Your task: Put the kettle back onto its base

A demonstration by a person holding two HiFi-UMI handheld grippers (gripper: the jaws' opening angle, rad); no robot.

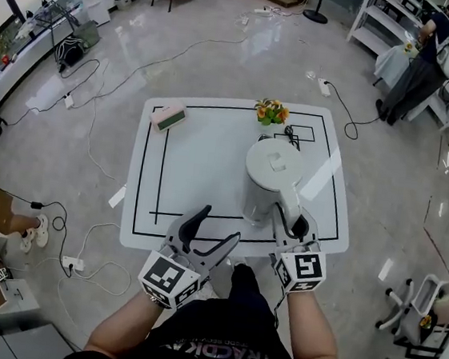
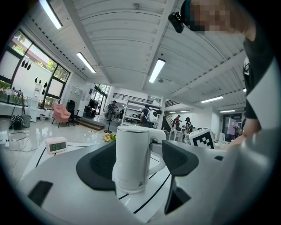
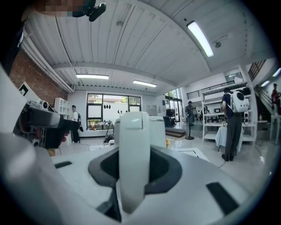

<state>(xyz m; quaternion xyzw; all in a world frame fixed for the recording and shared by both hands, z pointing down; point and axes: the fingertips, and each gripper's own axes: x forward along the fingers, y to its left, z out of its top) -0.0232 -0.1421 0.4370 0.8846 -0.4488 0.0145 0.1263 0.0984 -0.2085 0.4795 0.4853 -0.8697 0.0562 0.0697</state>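
A white electric kettle (image 1: 272,170) stands upright at the right of the white table (image 1: 202,164), its handle (image 1: 288,208) turned toward me. My right gripper (image 1: 291,219) is shut on that handle; in the right gripper view the handle (image 3: 133,154) fills the gap between the dark pads (image 3: 164,169) of the gripper (image 3: 134,176). My left gripper (image 1: 221,223) hovers open over the table's front edge, just left of the kettle (image 2: 133,158) and apart from it. In its own view the left gripper (image 2: 139,169) frames the kettle between its jaws. I cannot make out a separate base under the kettle.
A pink digital clock (image 1: 170,116) lies at the table's far left. A small orange and green ornament (image 1: 271,111) and a black cable (image 1: 293,132) sit behind the kettle. Black lines mark the tabletop. Cables trail over the floor; a person (image 1: 410,71) stands far right.
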